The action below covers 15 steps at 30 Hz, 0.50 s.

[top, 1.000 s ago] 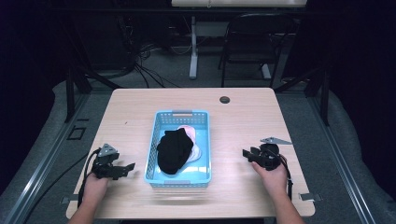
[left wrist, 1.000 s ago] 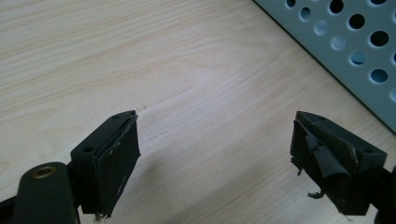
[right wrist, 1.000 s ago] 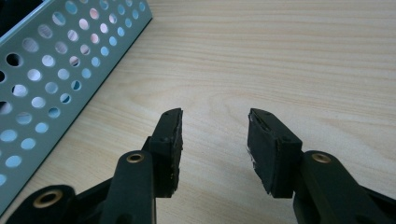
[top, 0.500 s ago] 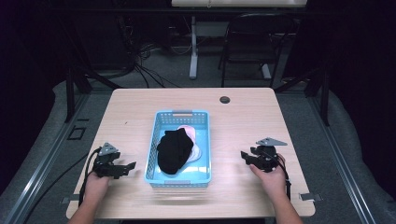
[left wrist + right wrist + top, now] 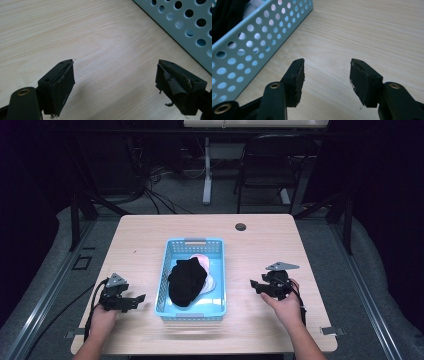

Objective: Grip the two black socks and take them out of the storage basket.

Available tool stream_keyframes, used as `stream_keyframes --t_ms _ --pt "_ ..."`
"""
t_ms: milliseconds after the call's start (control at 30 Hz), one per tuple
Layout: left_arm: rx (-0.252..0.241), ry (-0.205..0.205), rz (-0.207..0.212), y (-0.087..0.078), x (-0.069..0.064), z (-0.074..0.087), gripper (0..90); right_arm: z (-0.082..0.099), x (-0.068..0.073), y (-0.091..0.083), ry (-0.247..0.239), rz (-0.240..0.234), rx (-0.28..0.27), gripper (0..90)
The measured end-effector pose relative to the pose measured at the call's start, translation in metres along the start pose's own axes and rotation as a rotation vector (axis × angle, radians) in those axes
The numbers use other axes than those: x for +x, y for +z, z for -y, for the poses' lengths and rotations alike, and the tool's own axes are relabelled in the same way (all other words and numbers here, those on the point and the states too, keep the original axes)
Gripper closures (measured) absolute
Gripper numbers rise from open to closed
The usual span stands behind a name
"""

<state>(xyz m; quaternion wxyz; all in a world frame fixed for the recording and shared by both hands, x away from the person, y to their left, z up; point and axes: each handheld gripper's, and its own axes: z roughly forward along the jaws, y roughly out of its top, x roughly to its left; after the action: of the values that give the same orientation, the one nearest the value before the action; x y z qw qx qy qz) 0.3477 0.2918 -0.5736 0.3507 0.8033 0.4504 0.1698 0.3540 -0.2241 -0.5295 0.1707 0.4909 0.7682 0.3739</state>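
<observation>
At the lower right of the high view, the right gripper (image 5: 256,286) sits in the person's right hand (image 5: 283,306) above the bare desk (image 5: 260,250), with its tips aimed toward the left of the frame at the basket. Its jaws have just been opening and now stand wide, with nothing between them; in the right gripper view the right gripper (image 5: 325,80) frames plain wood, and the basket's perforated side wall (image 5: 252,42) runs across the upper left of that frame. At the lower left of the high view, the left gripper (image 5: 137,299) rests in the left hand (image 5: 103,320), its tips aimed to the right at the basket; in the left gripper view the left gripper (image 5: 115,85) is also spread wide and empty, with the basket wall in the upper right corner.

Between the two grippers lies the light blue basket (image 5: 192,243), just beside each and touching neither. Its long axis runs from the near edge of the desk toward the far edge, tilted slightly. Inside it a black garment (image 5: 187,280) lies bunched along the same axis, reaching from mid-basket toward the near end, on top of a pale pink cloth (image 5: 206,265) that shows at its right side. A small dark round grommet (image 5: 240,227) sits near the far edge of the desk.
</observation>
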Motion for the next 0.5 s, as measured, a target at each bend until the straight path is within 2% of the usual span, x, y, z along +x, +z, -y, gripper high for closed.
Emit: stream_keyframes --t_ms 167,267,500 --pt "0.006 0.003 -0.002 0.0 0.0 0.0 15.6 -0.016 0.003 -0.007 -0.02 -0.001 0.004 45.3" --pt "0.007 0.001 -0.002 0.001 0.0 0.0 15.6 -0.027 0.005 -0.011 -0.02 -0.017 0.007 45.3" --pt "0.006 0.002 -0.001 0.001 -0.001 0.0 15.6 -0.056 0.017 -0.012 -0.056 -0.049 0.02 44.8"
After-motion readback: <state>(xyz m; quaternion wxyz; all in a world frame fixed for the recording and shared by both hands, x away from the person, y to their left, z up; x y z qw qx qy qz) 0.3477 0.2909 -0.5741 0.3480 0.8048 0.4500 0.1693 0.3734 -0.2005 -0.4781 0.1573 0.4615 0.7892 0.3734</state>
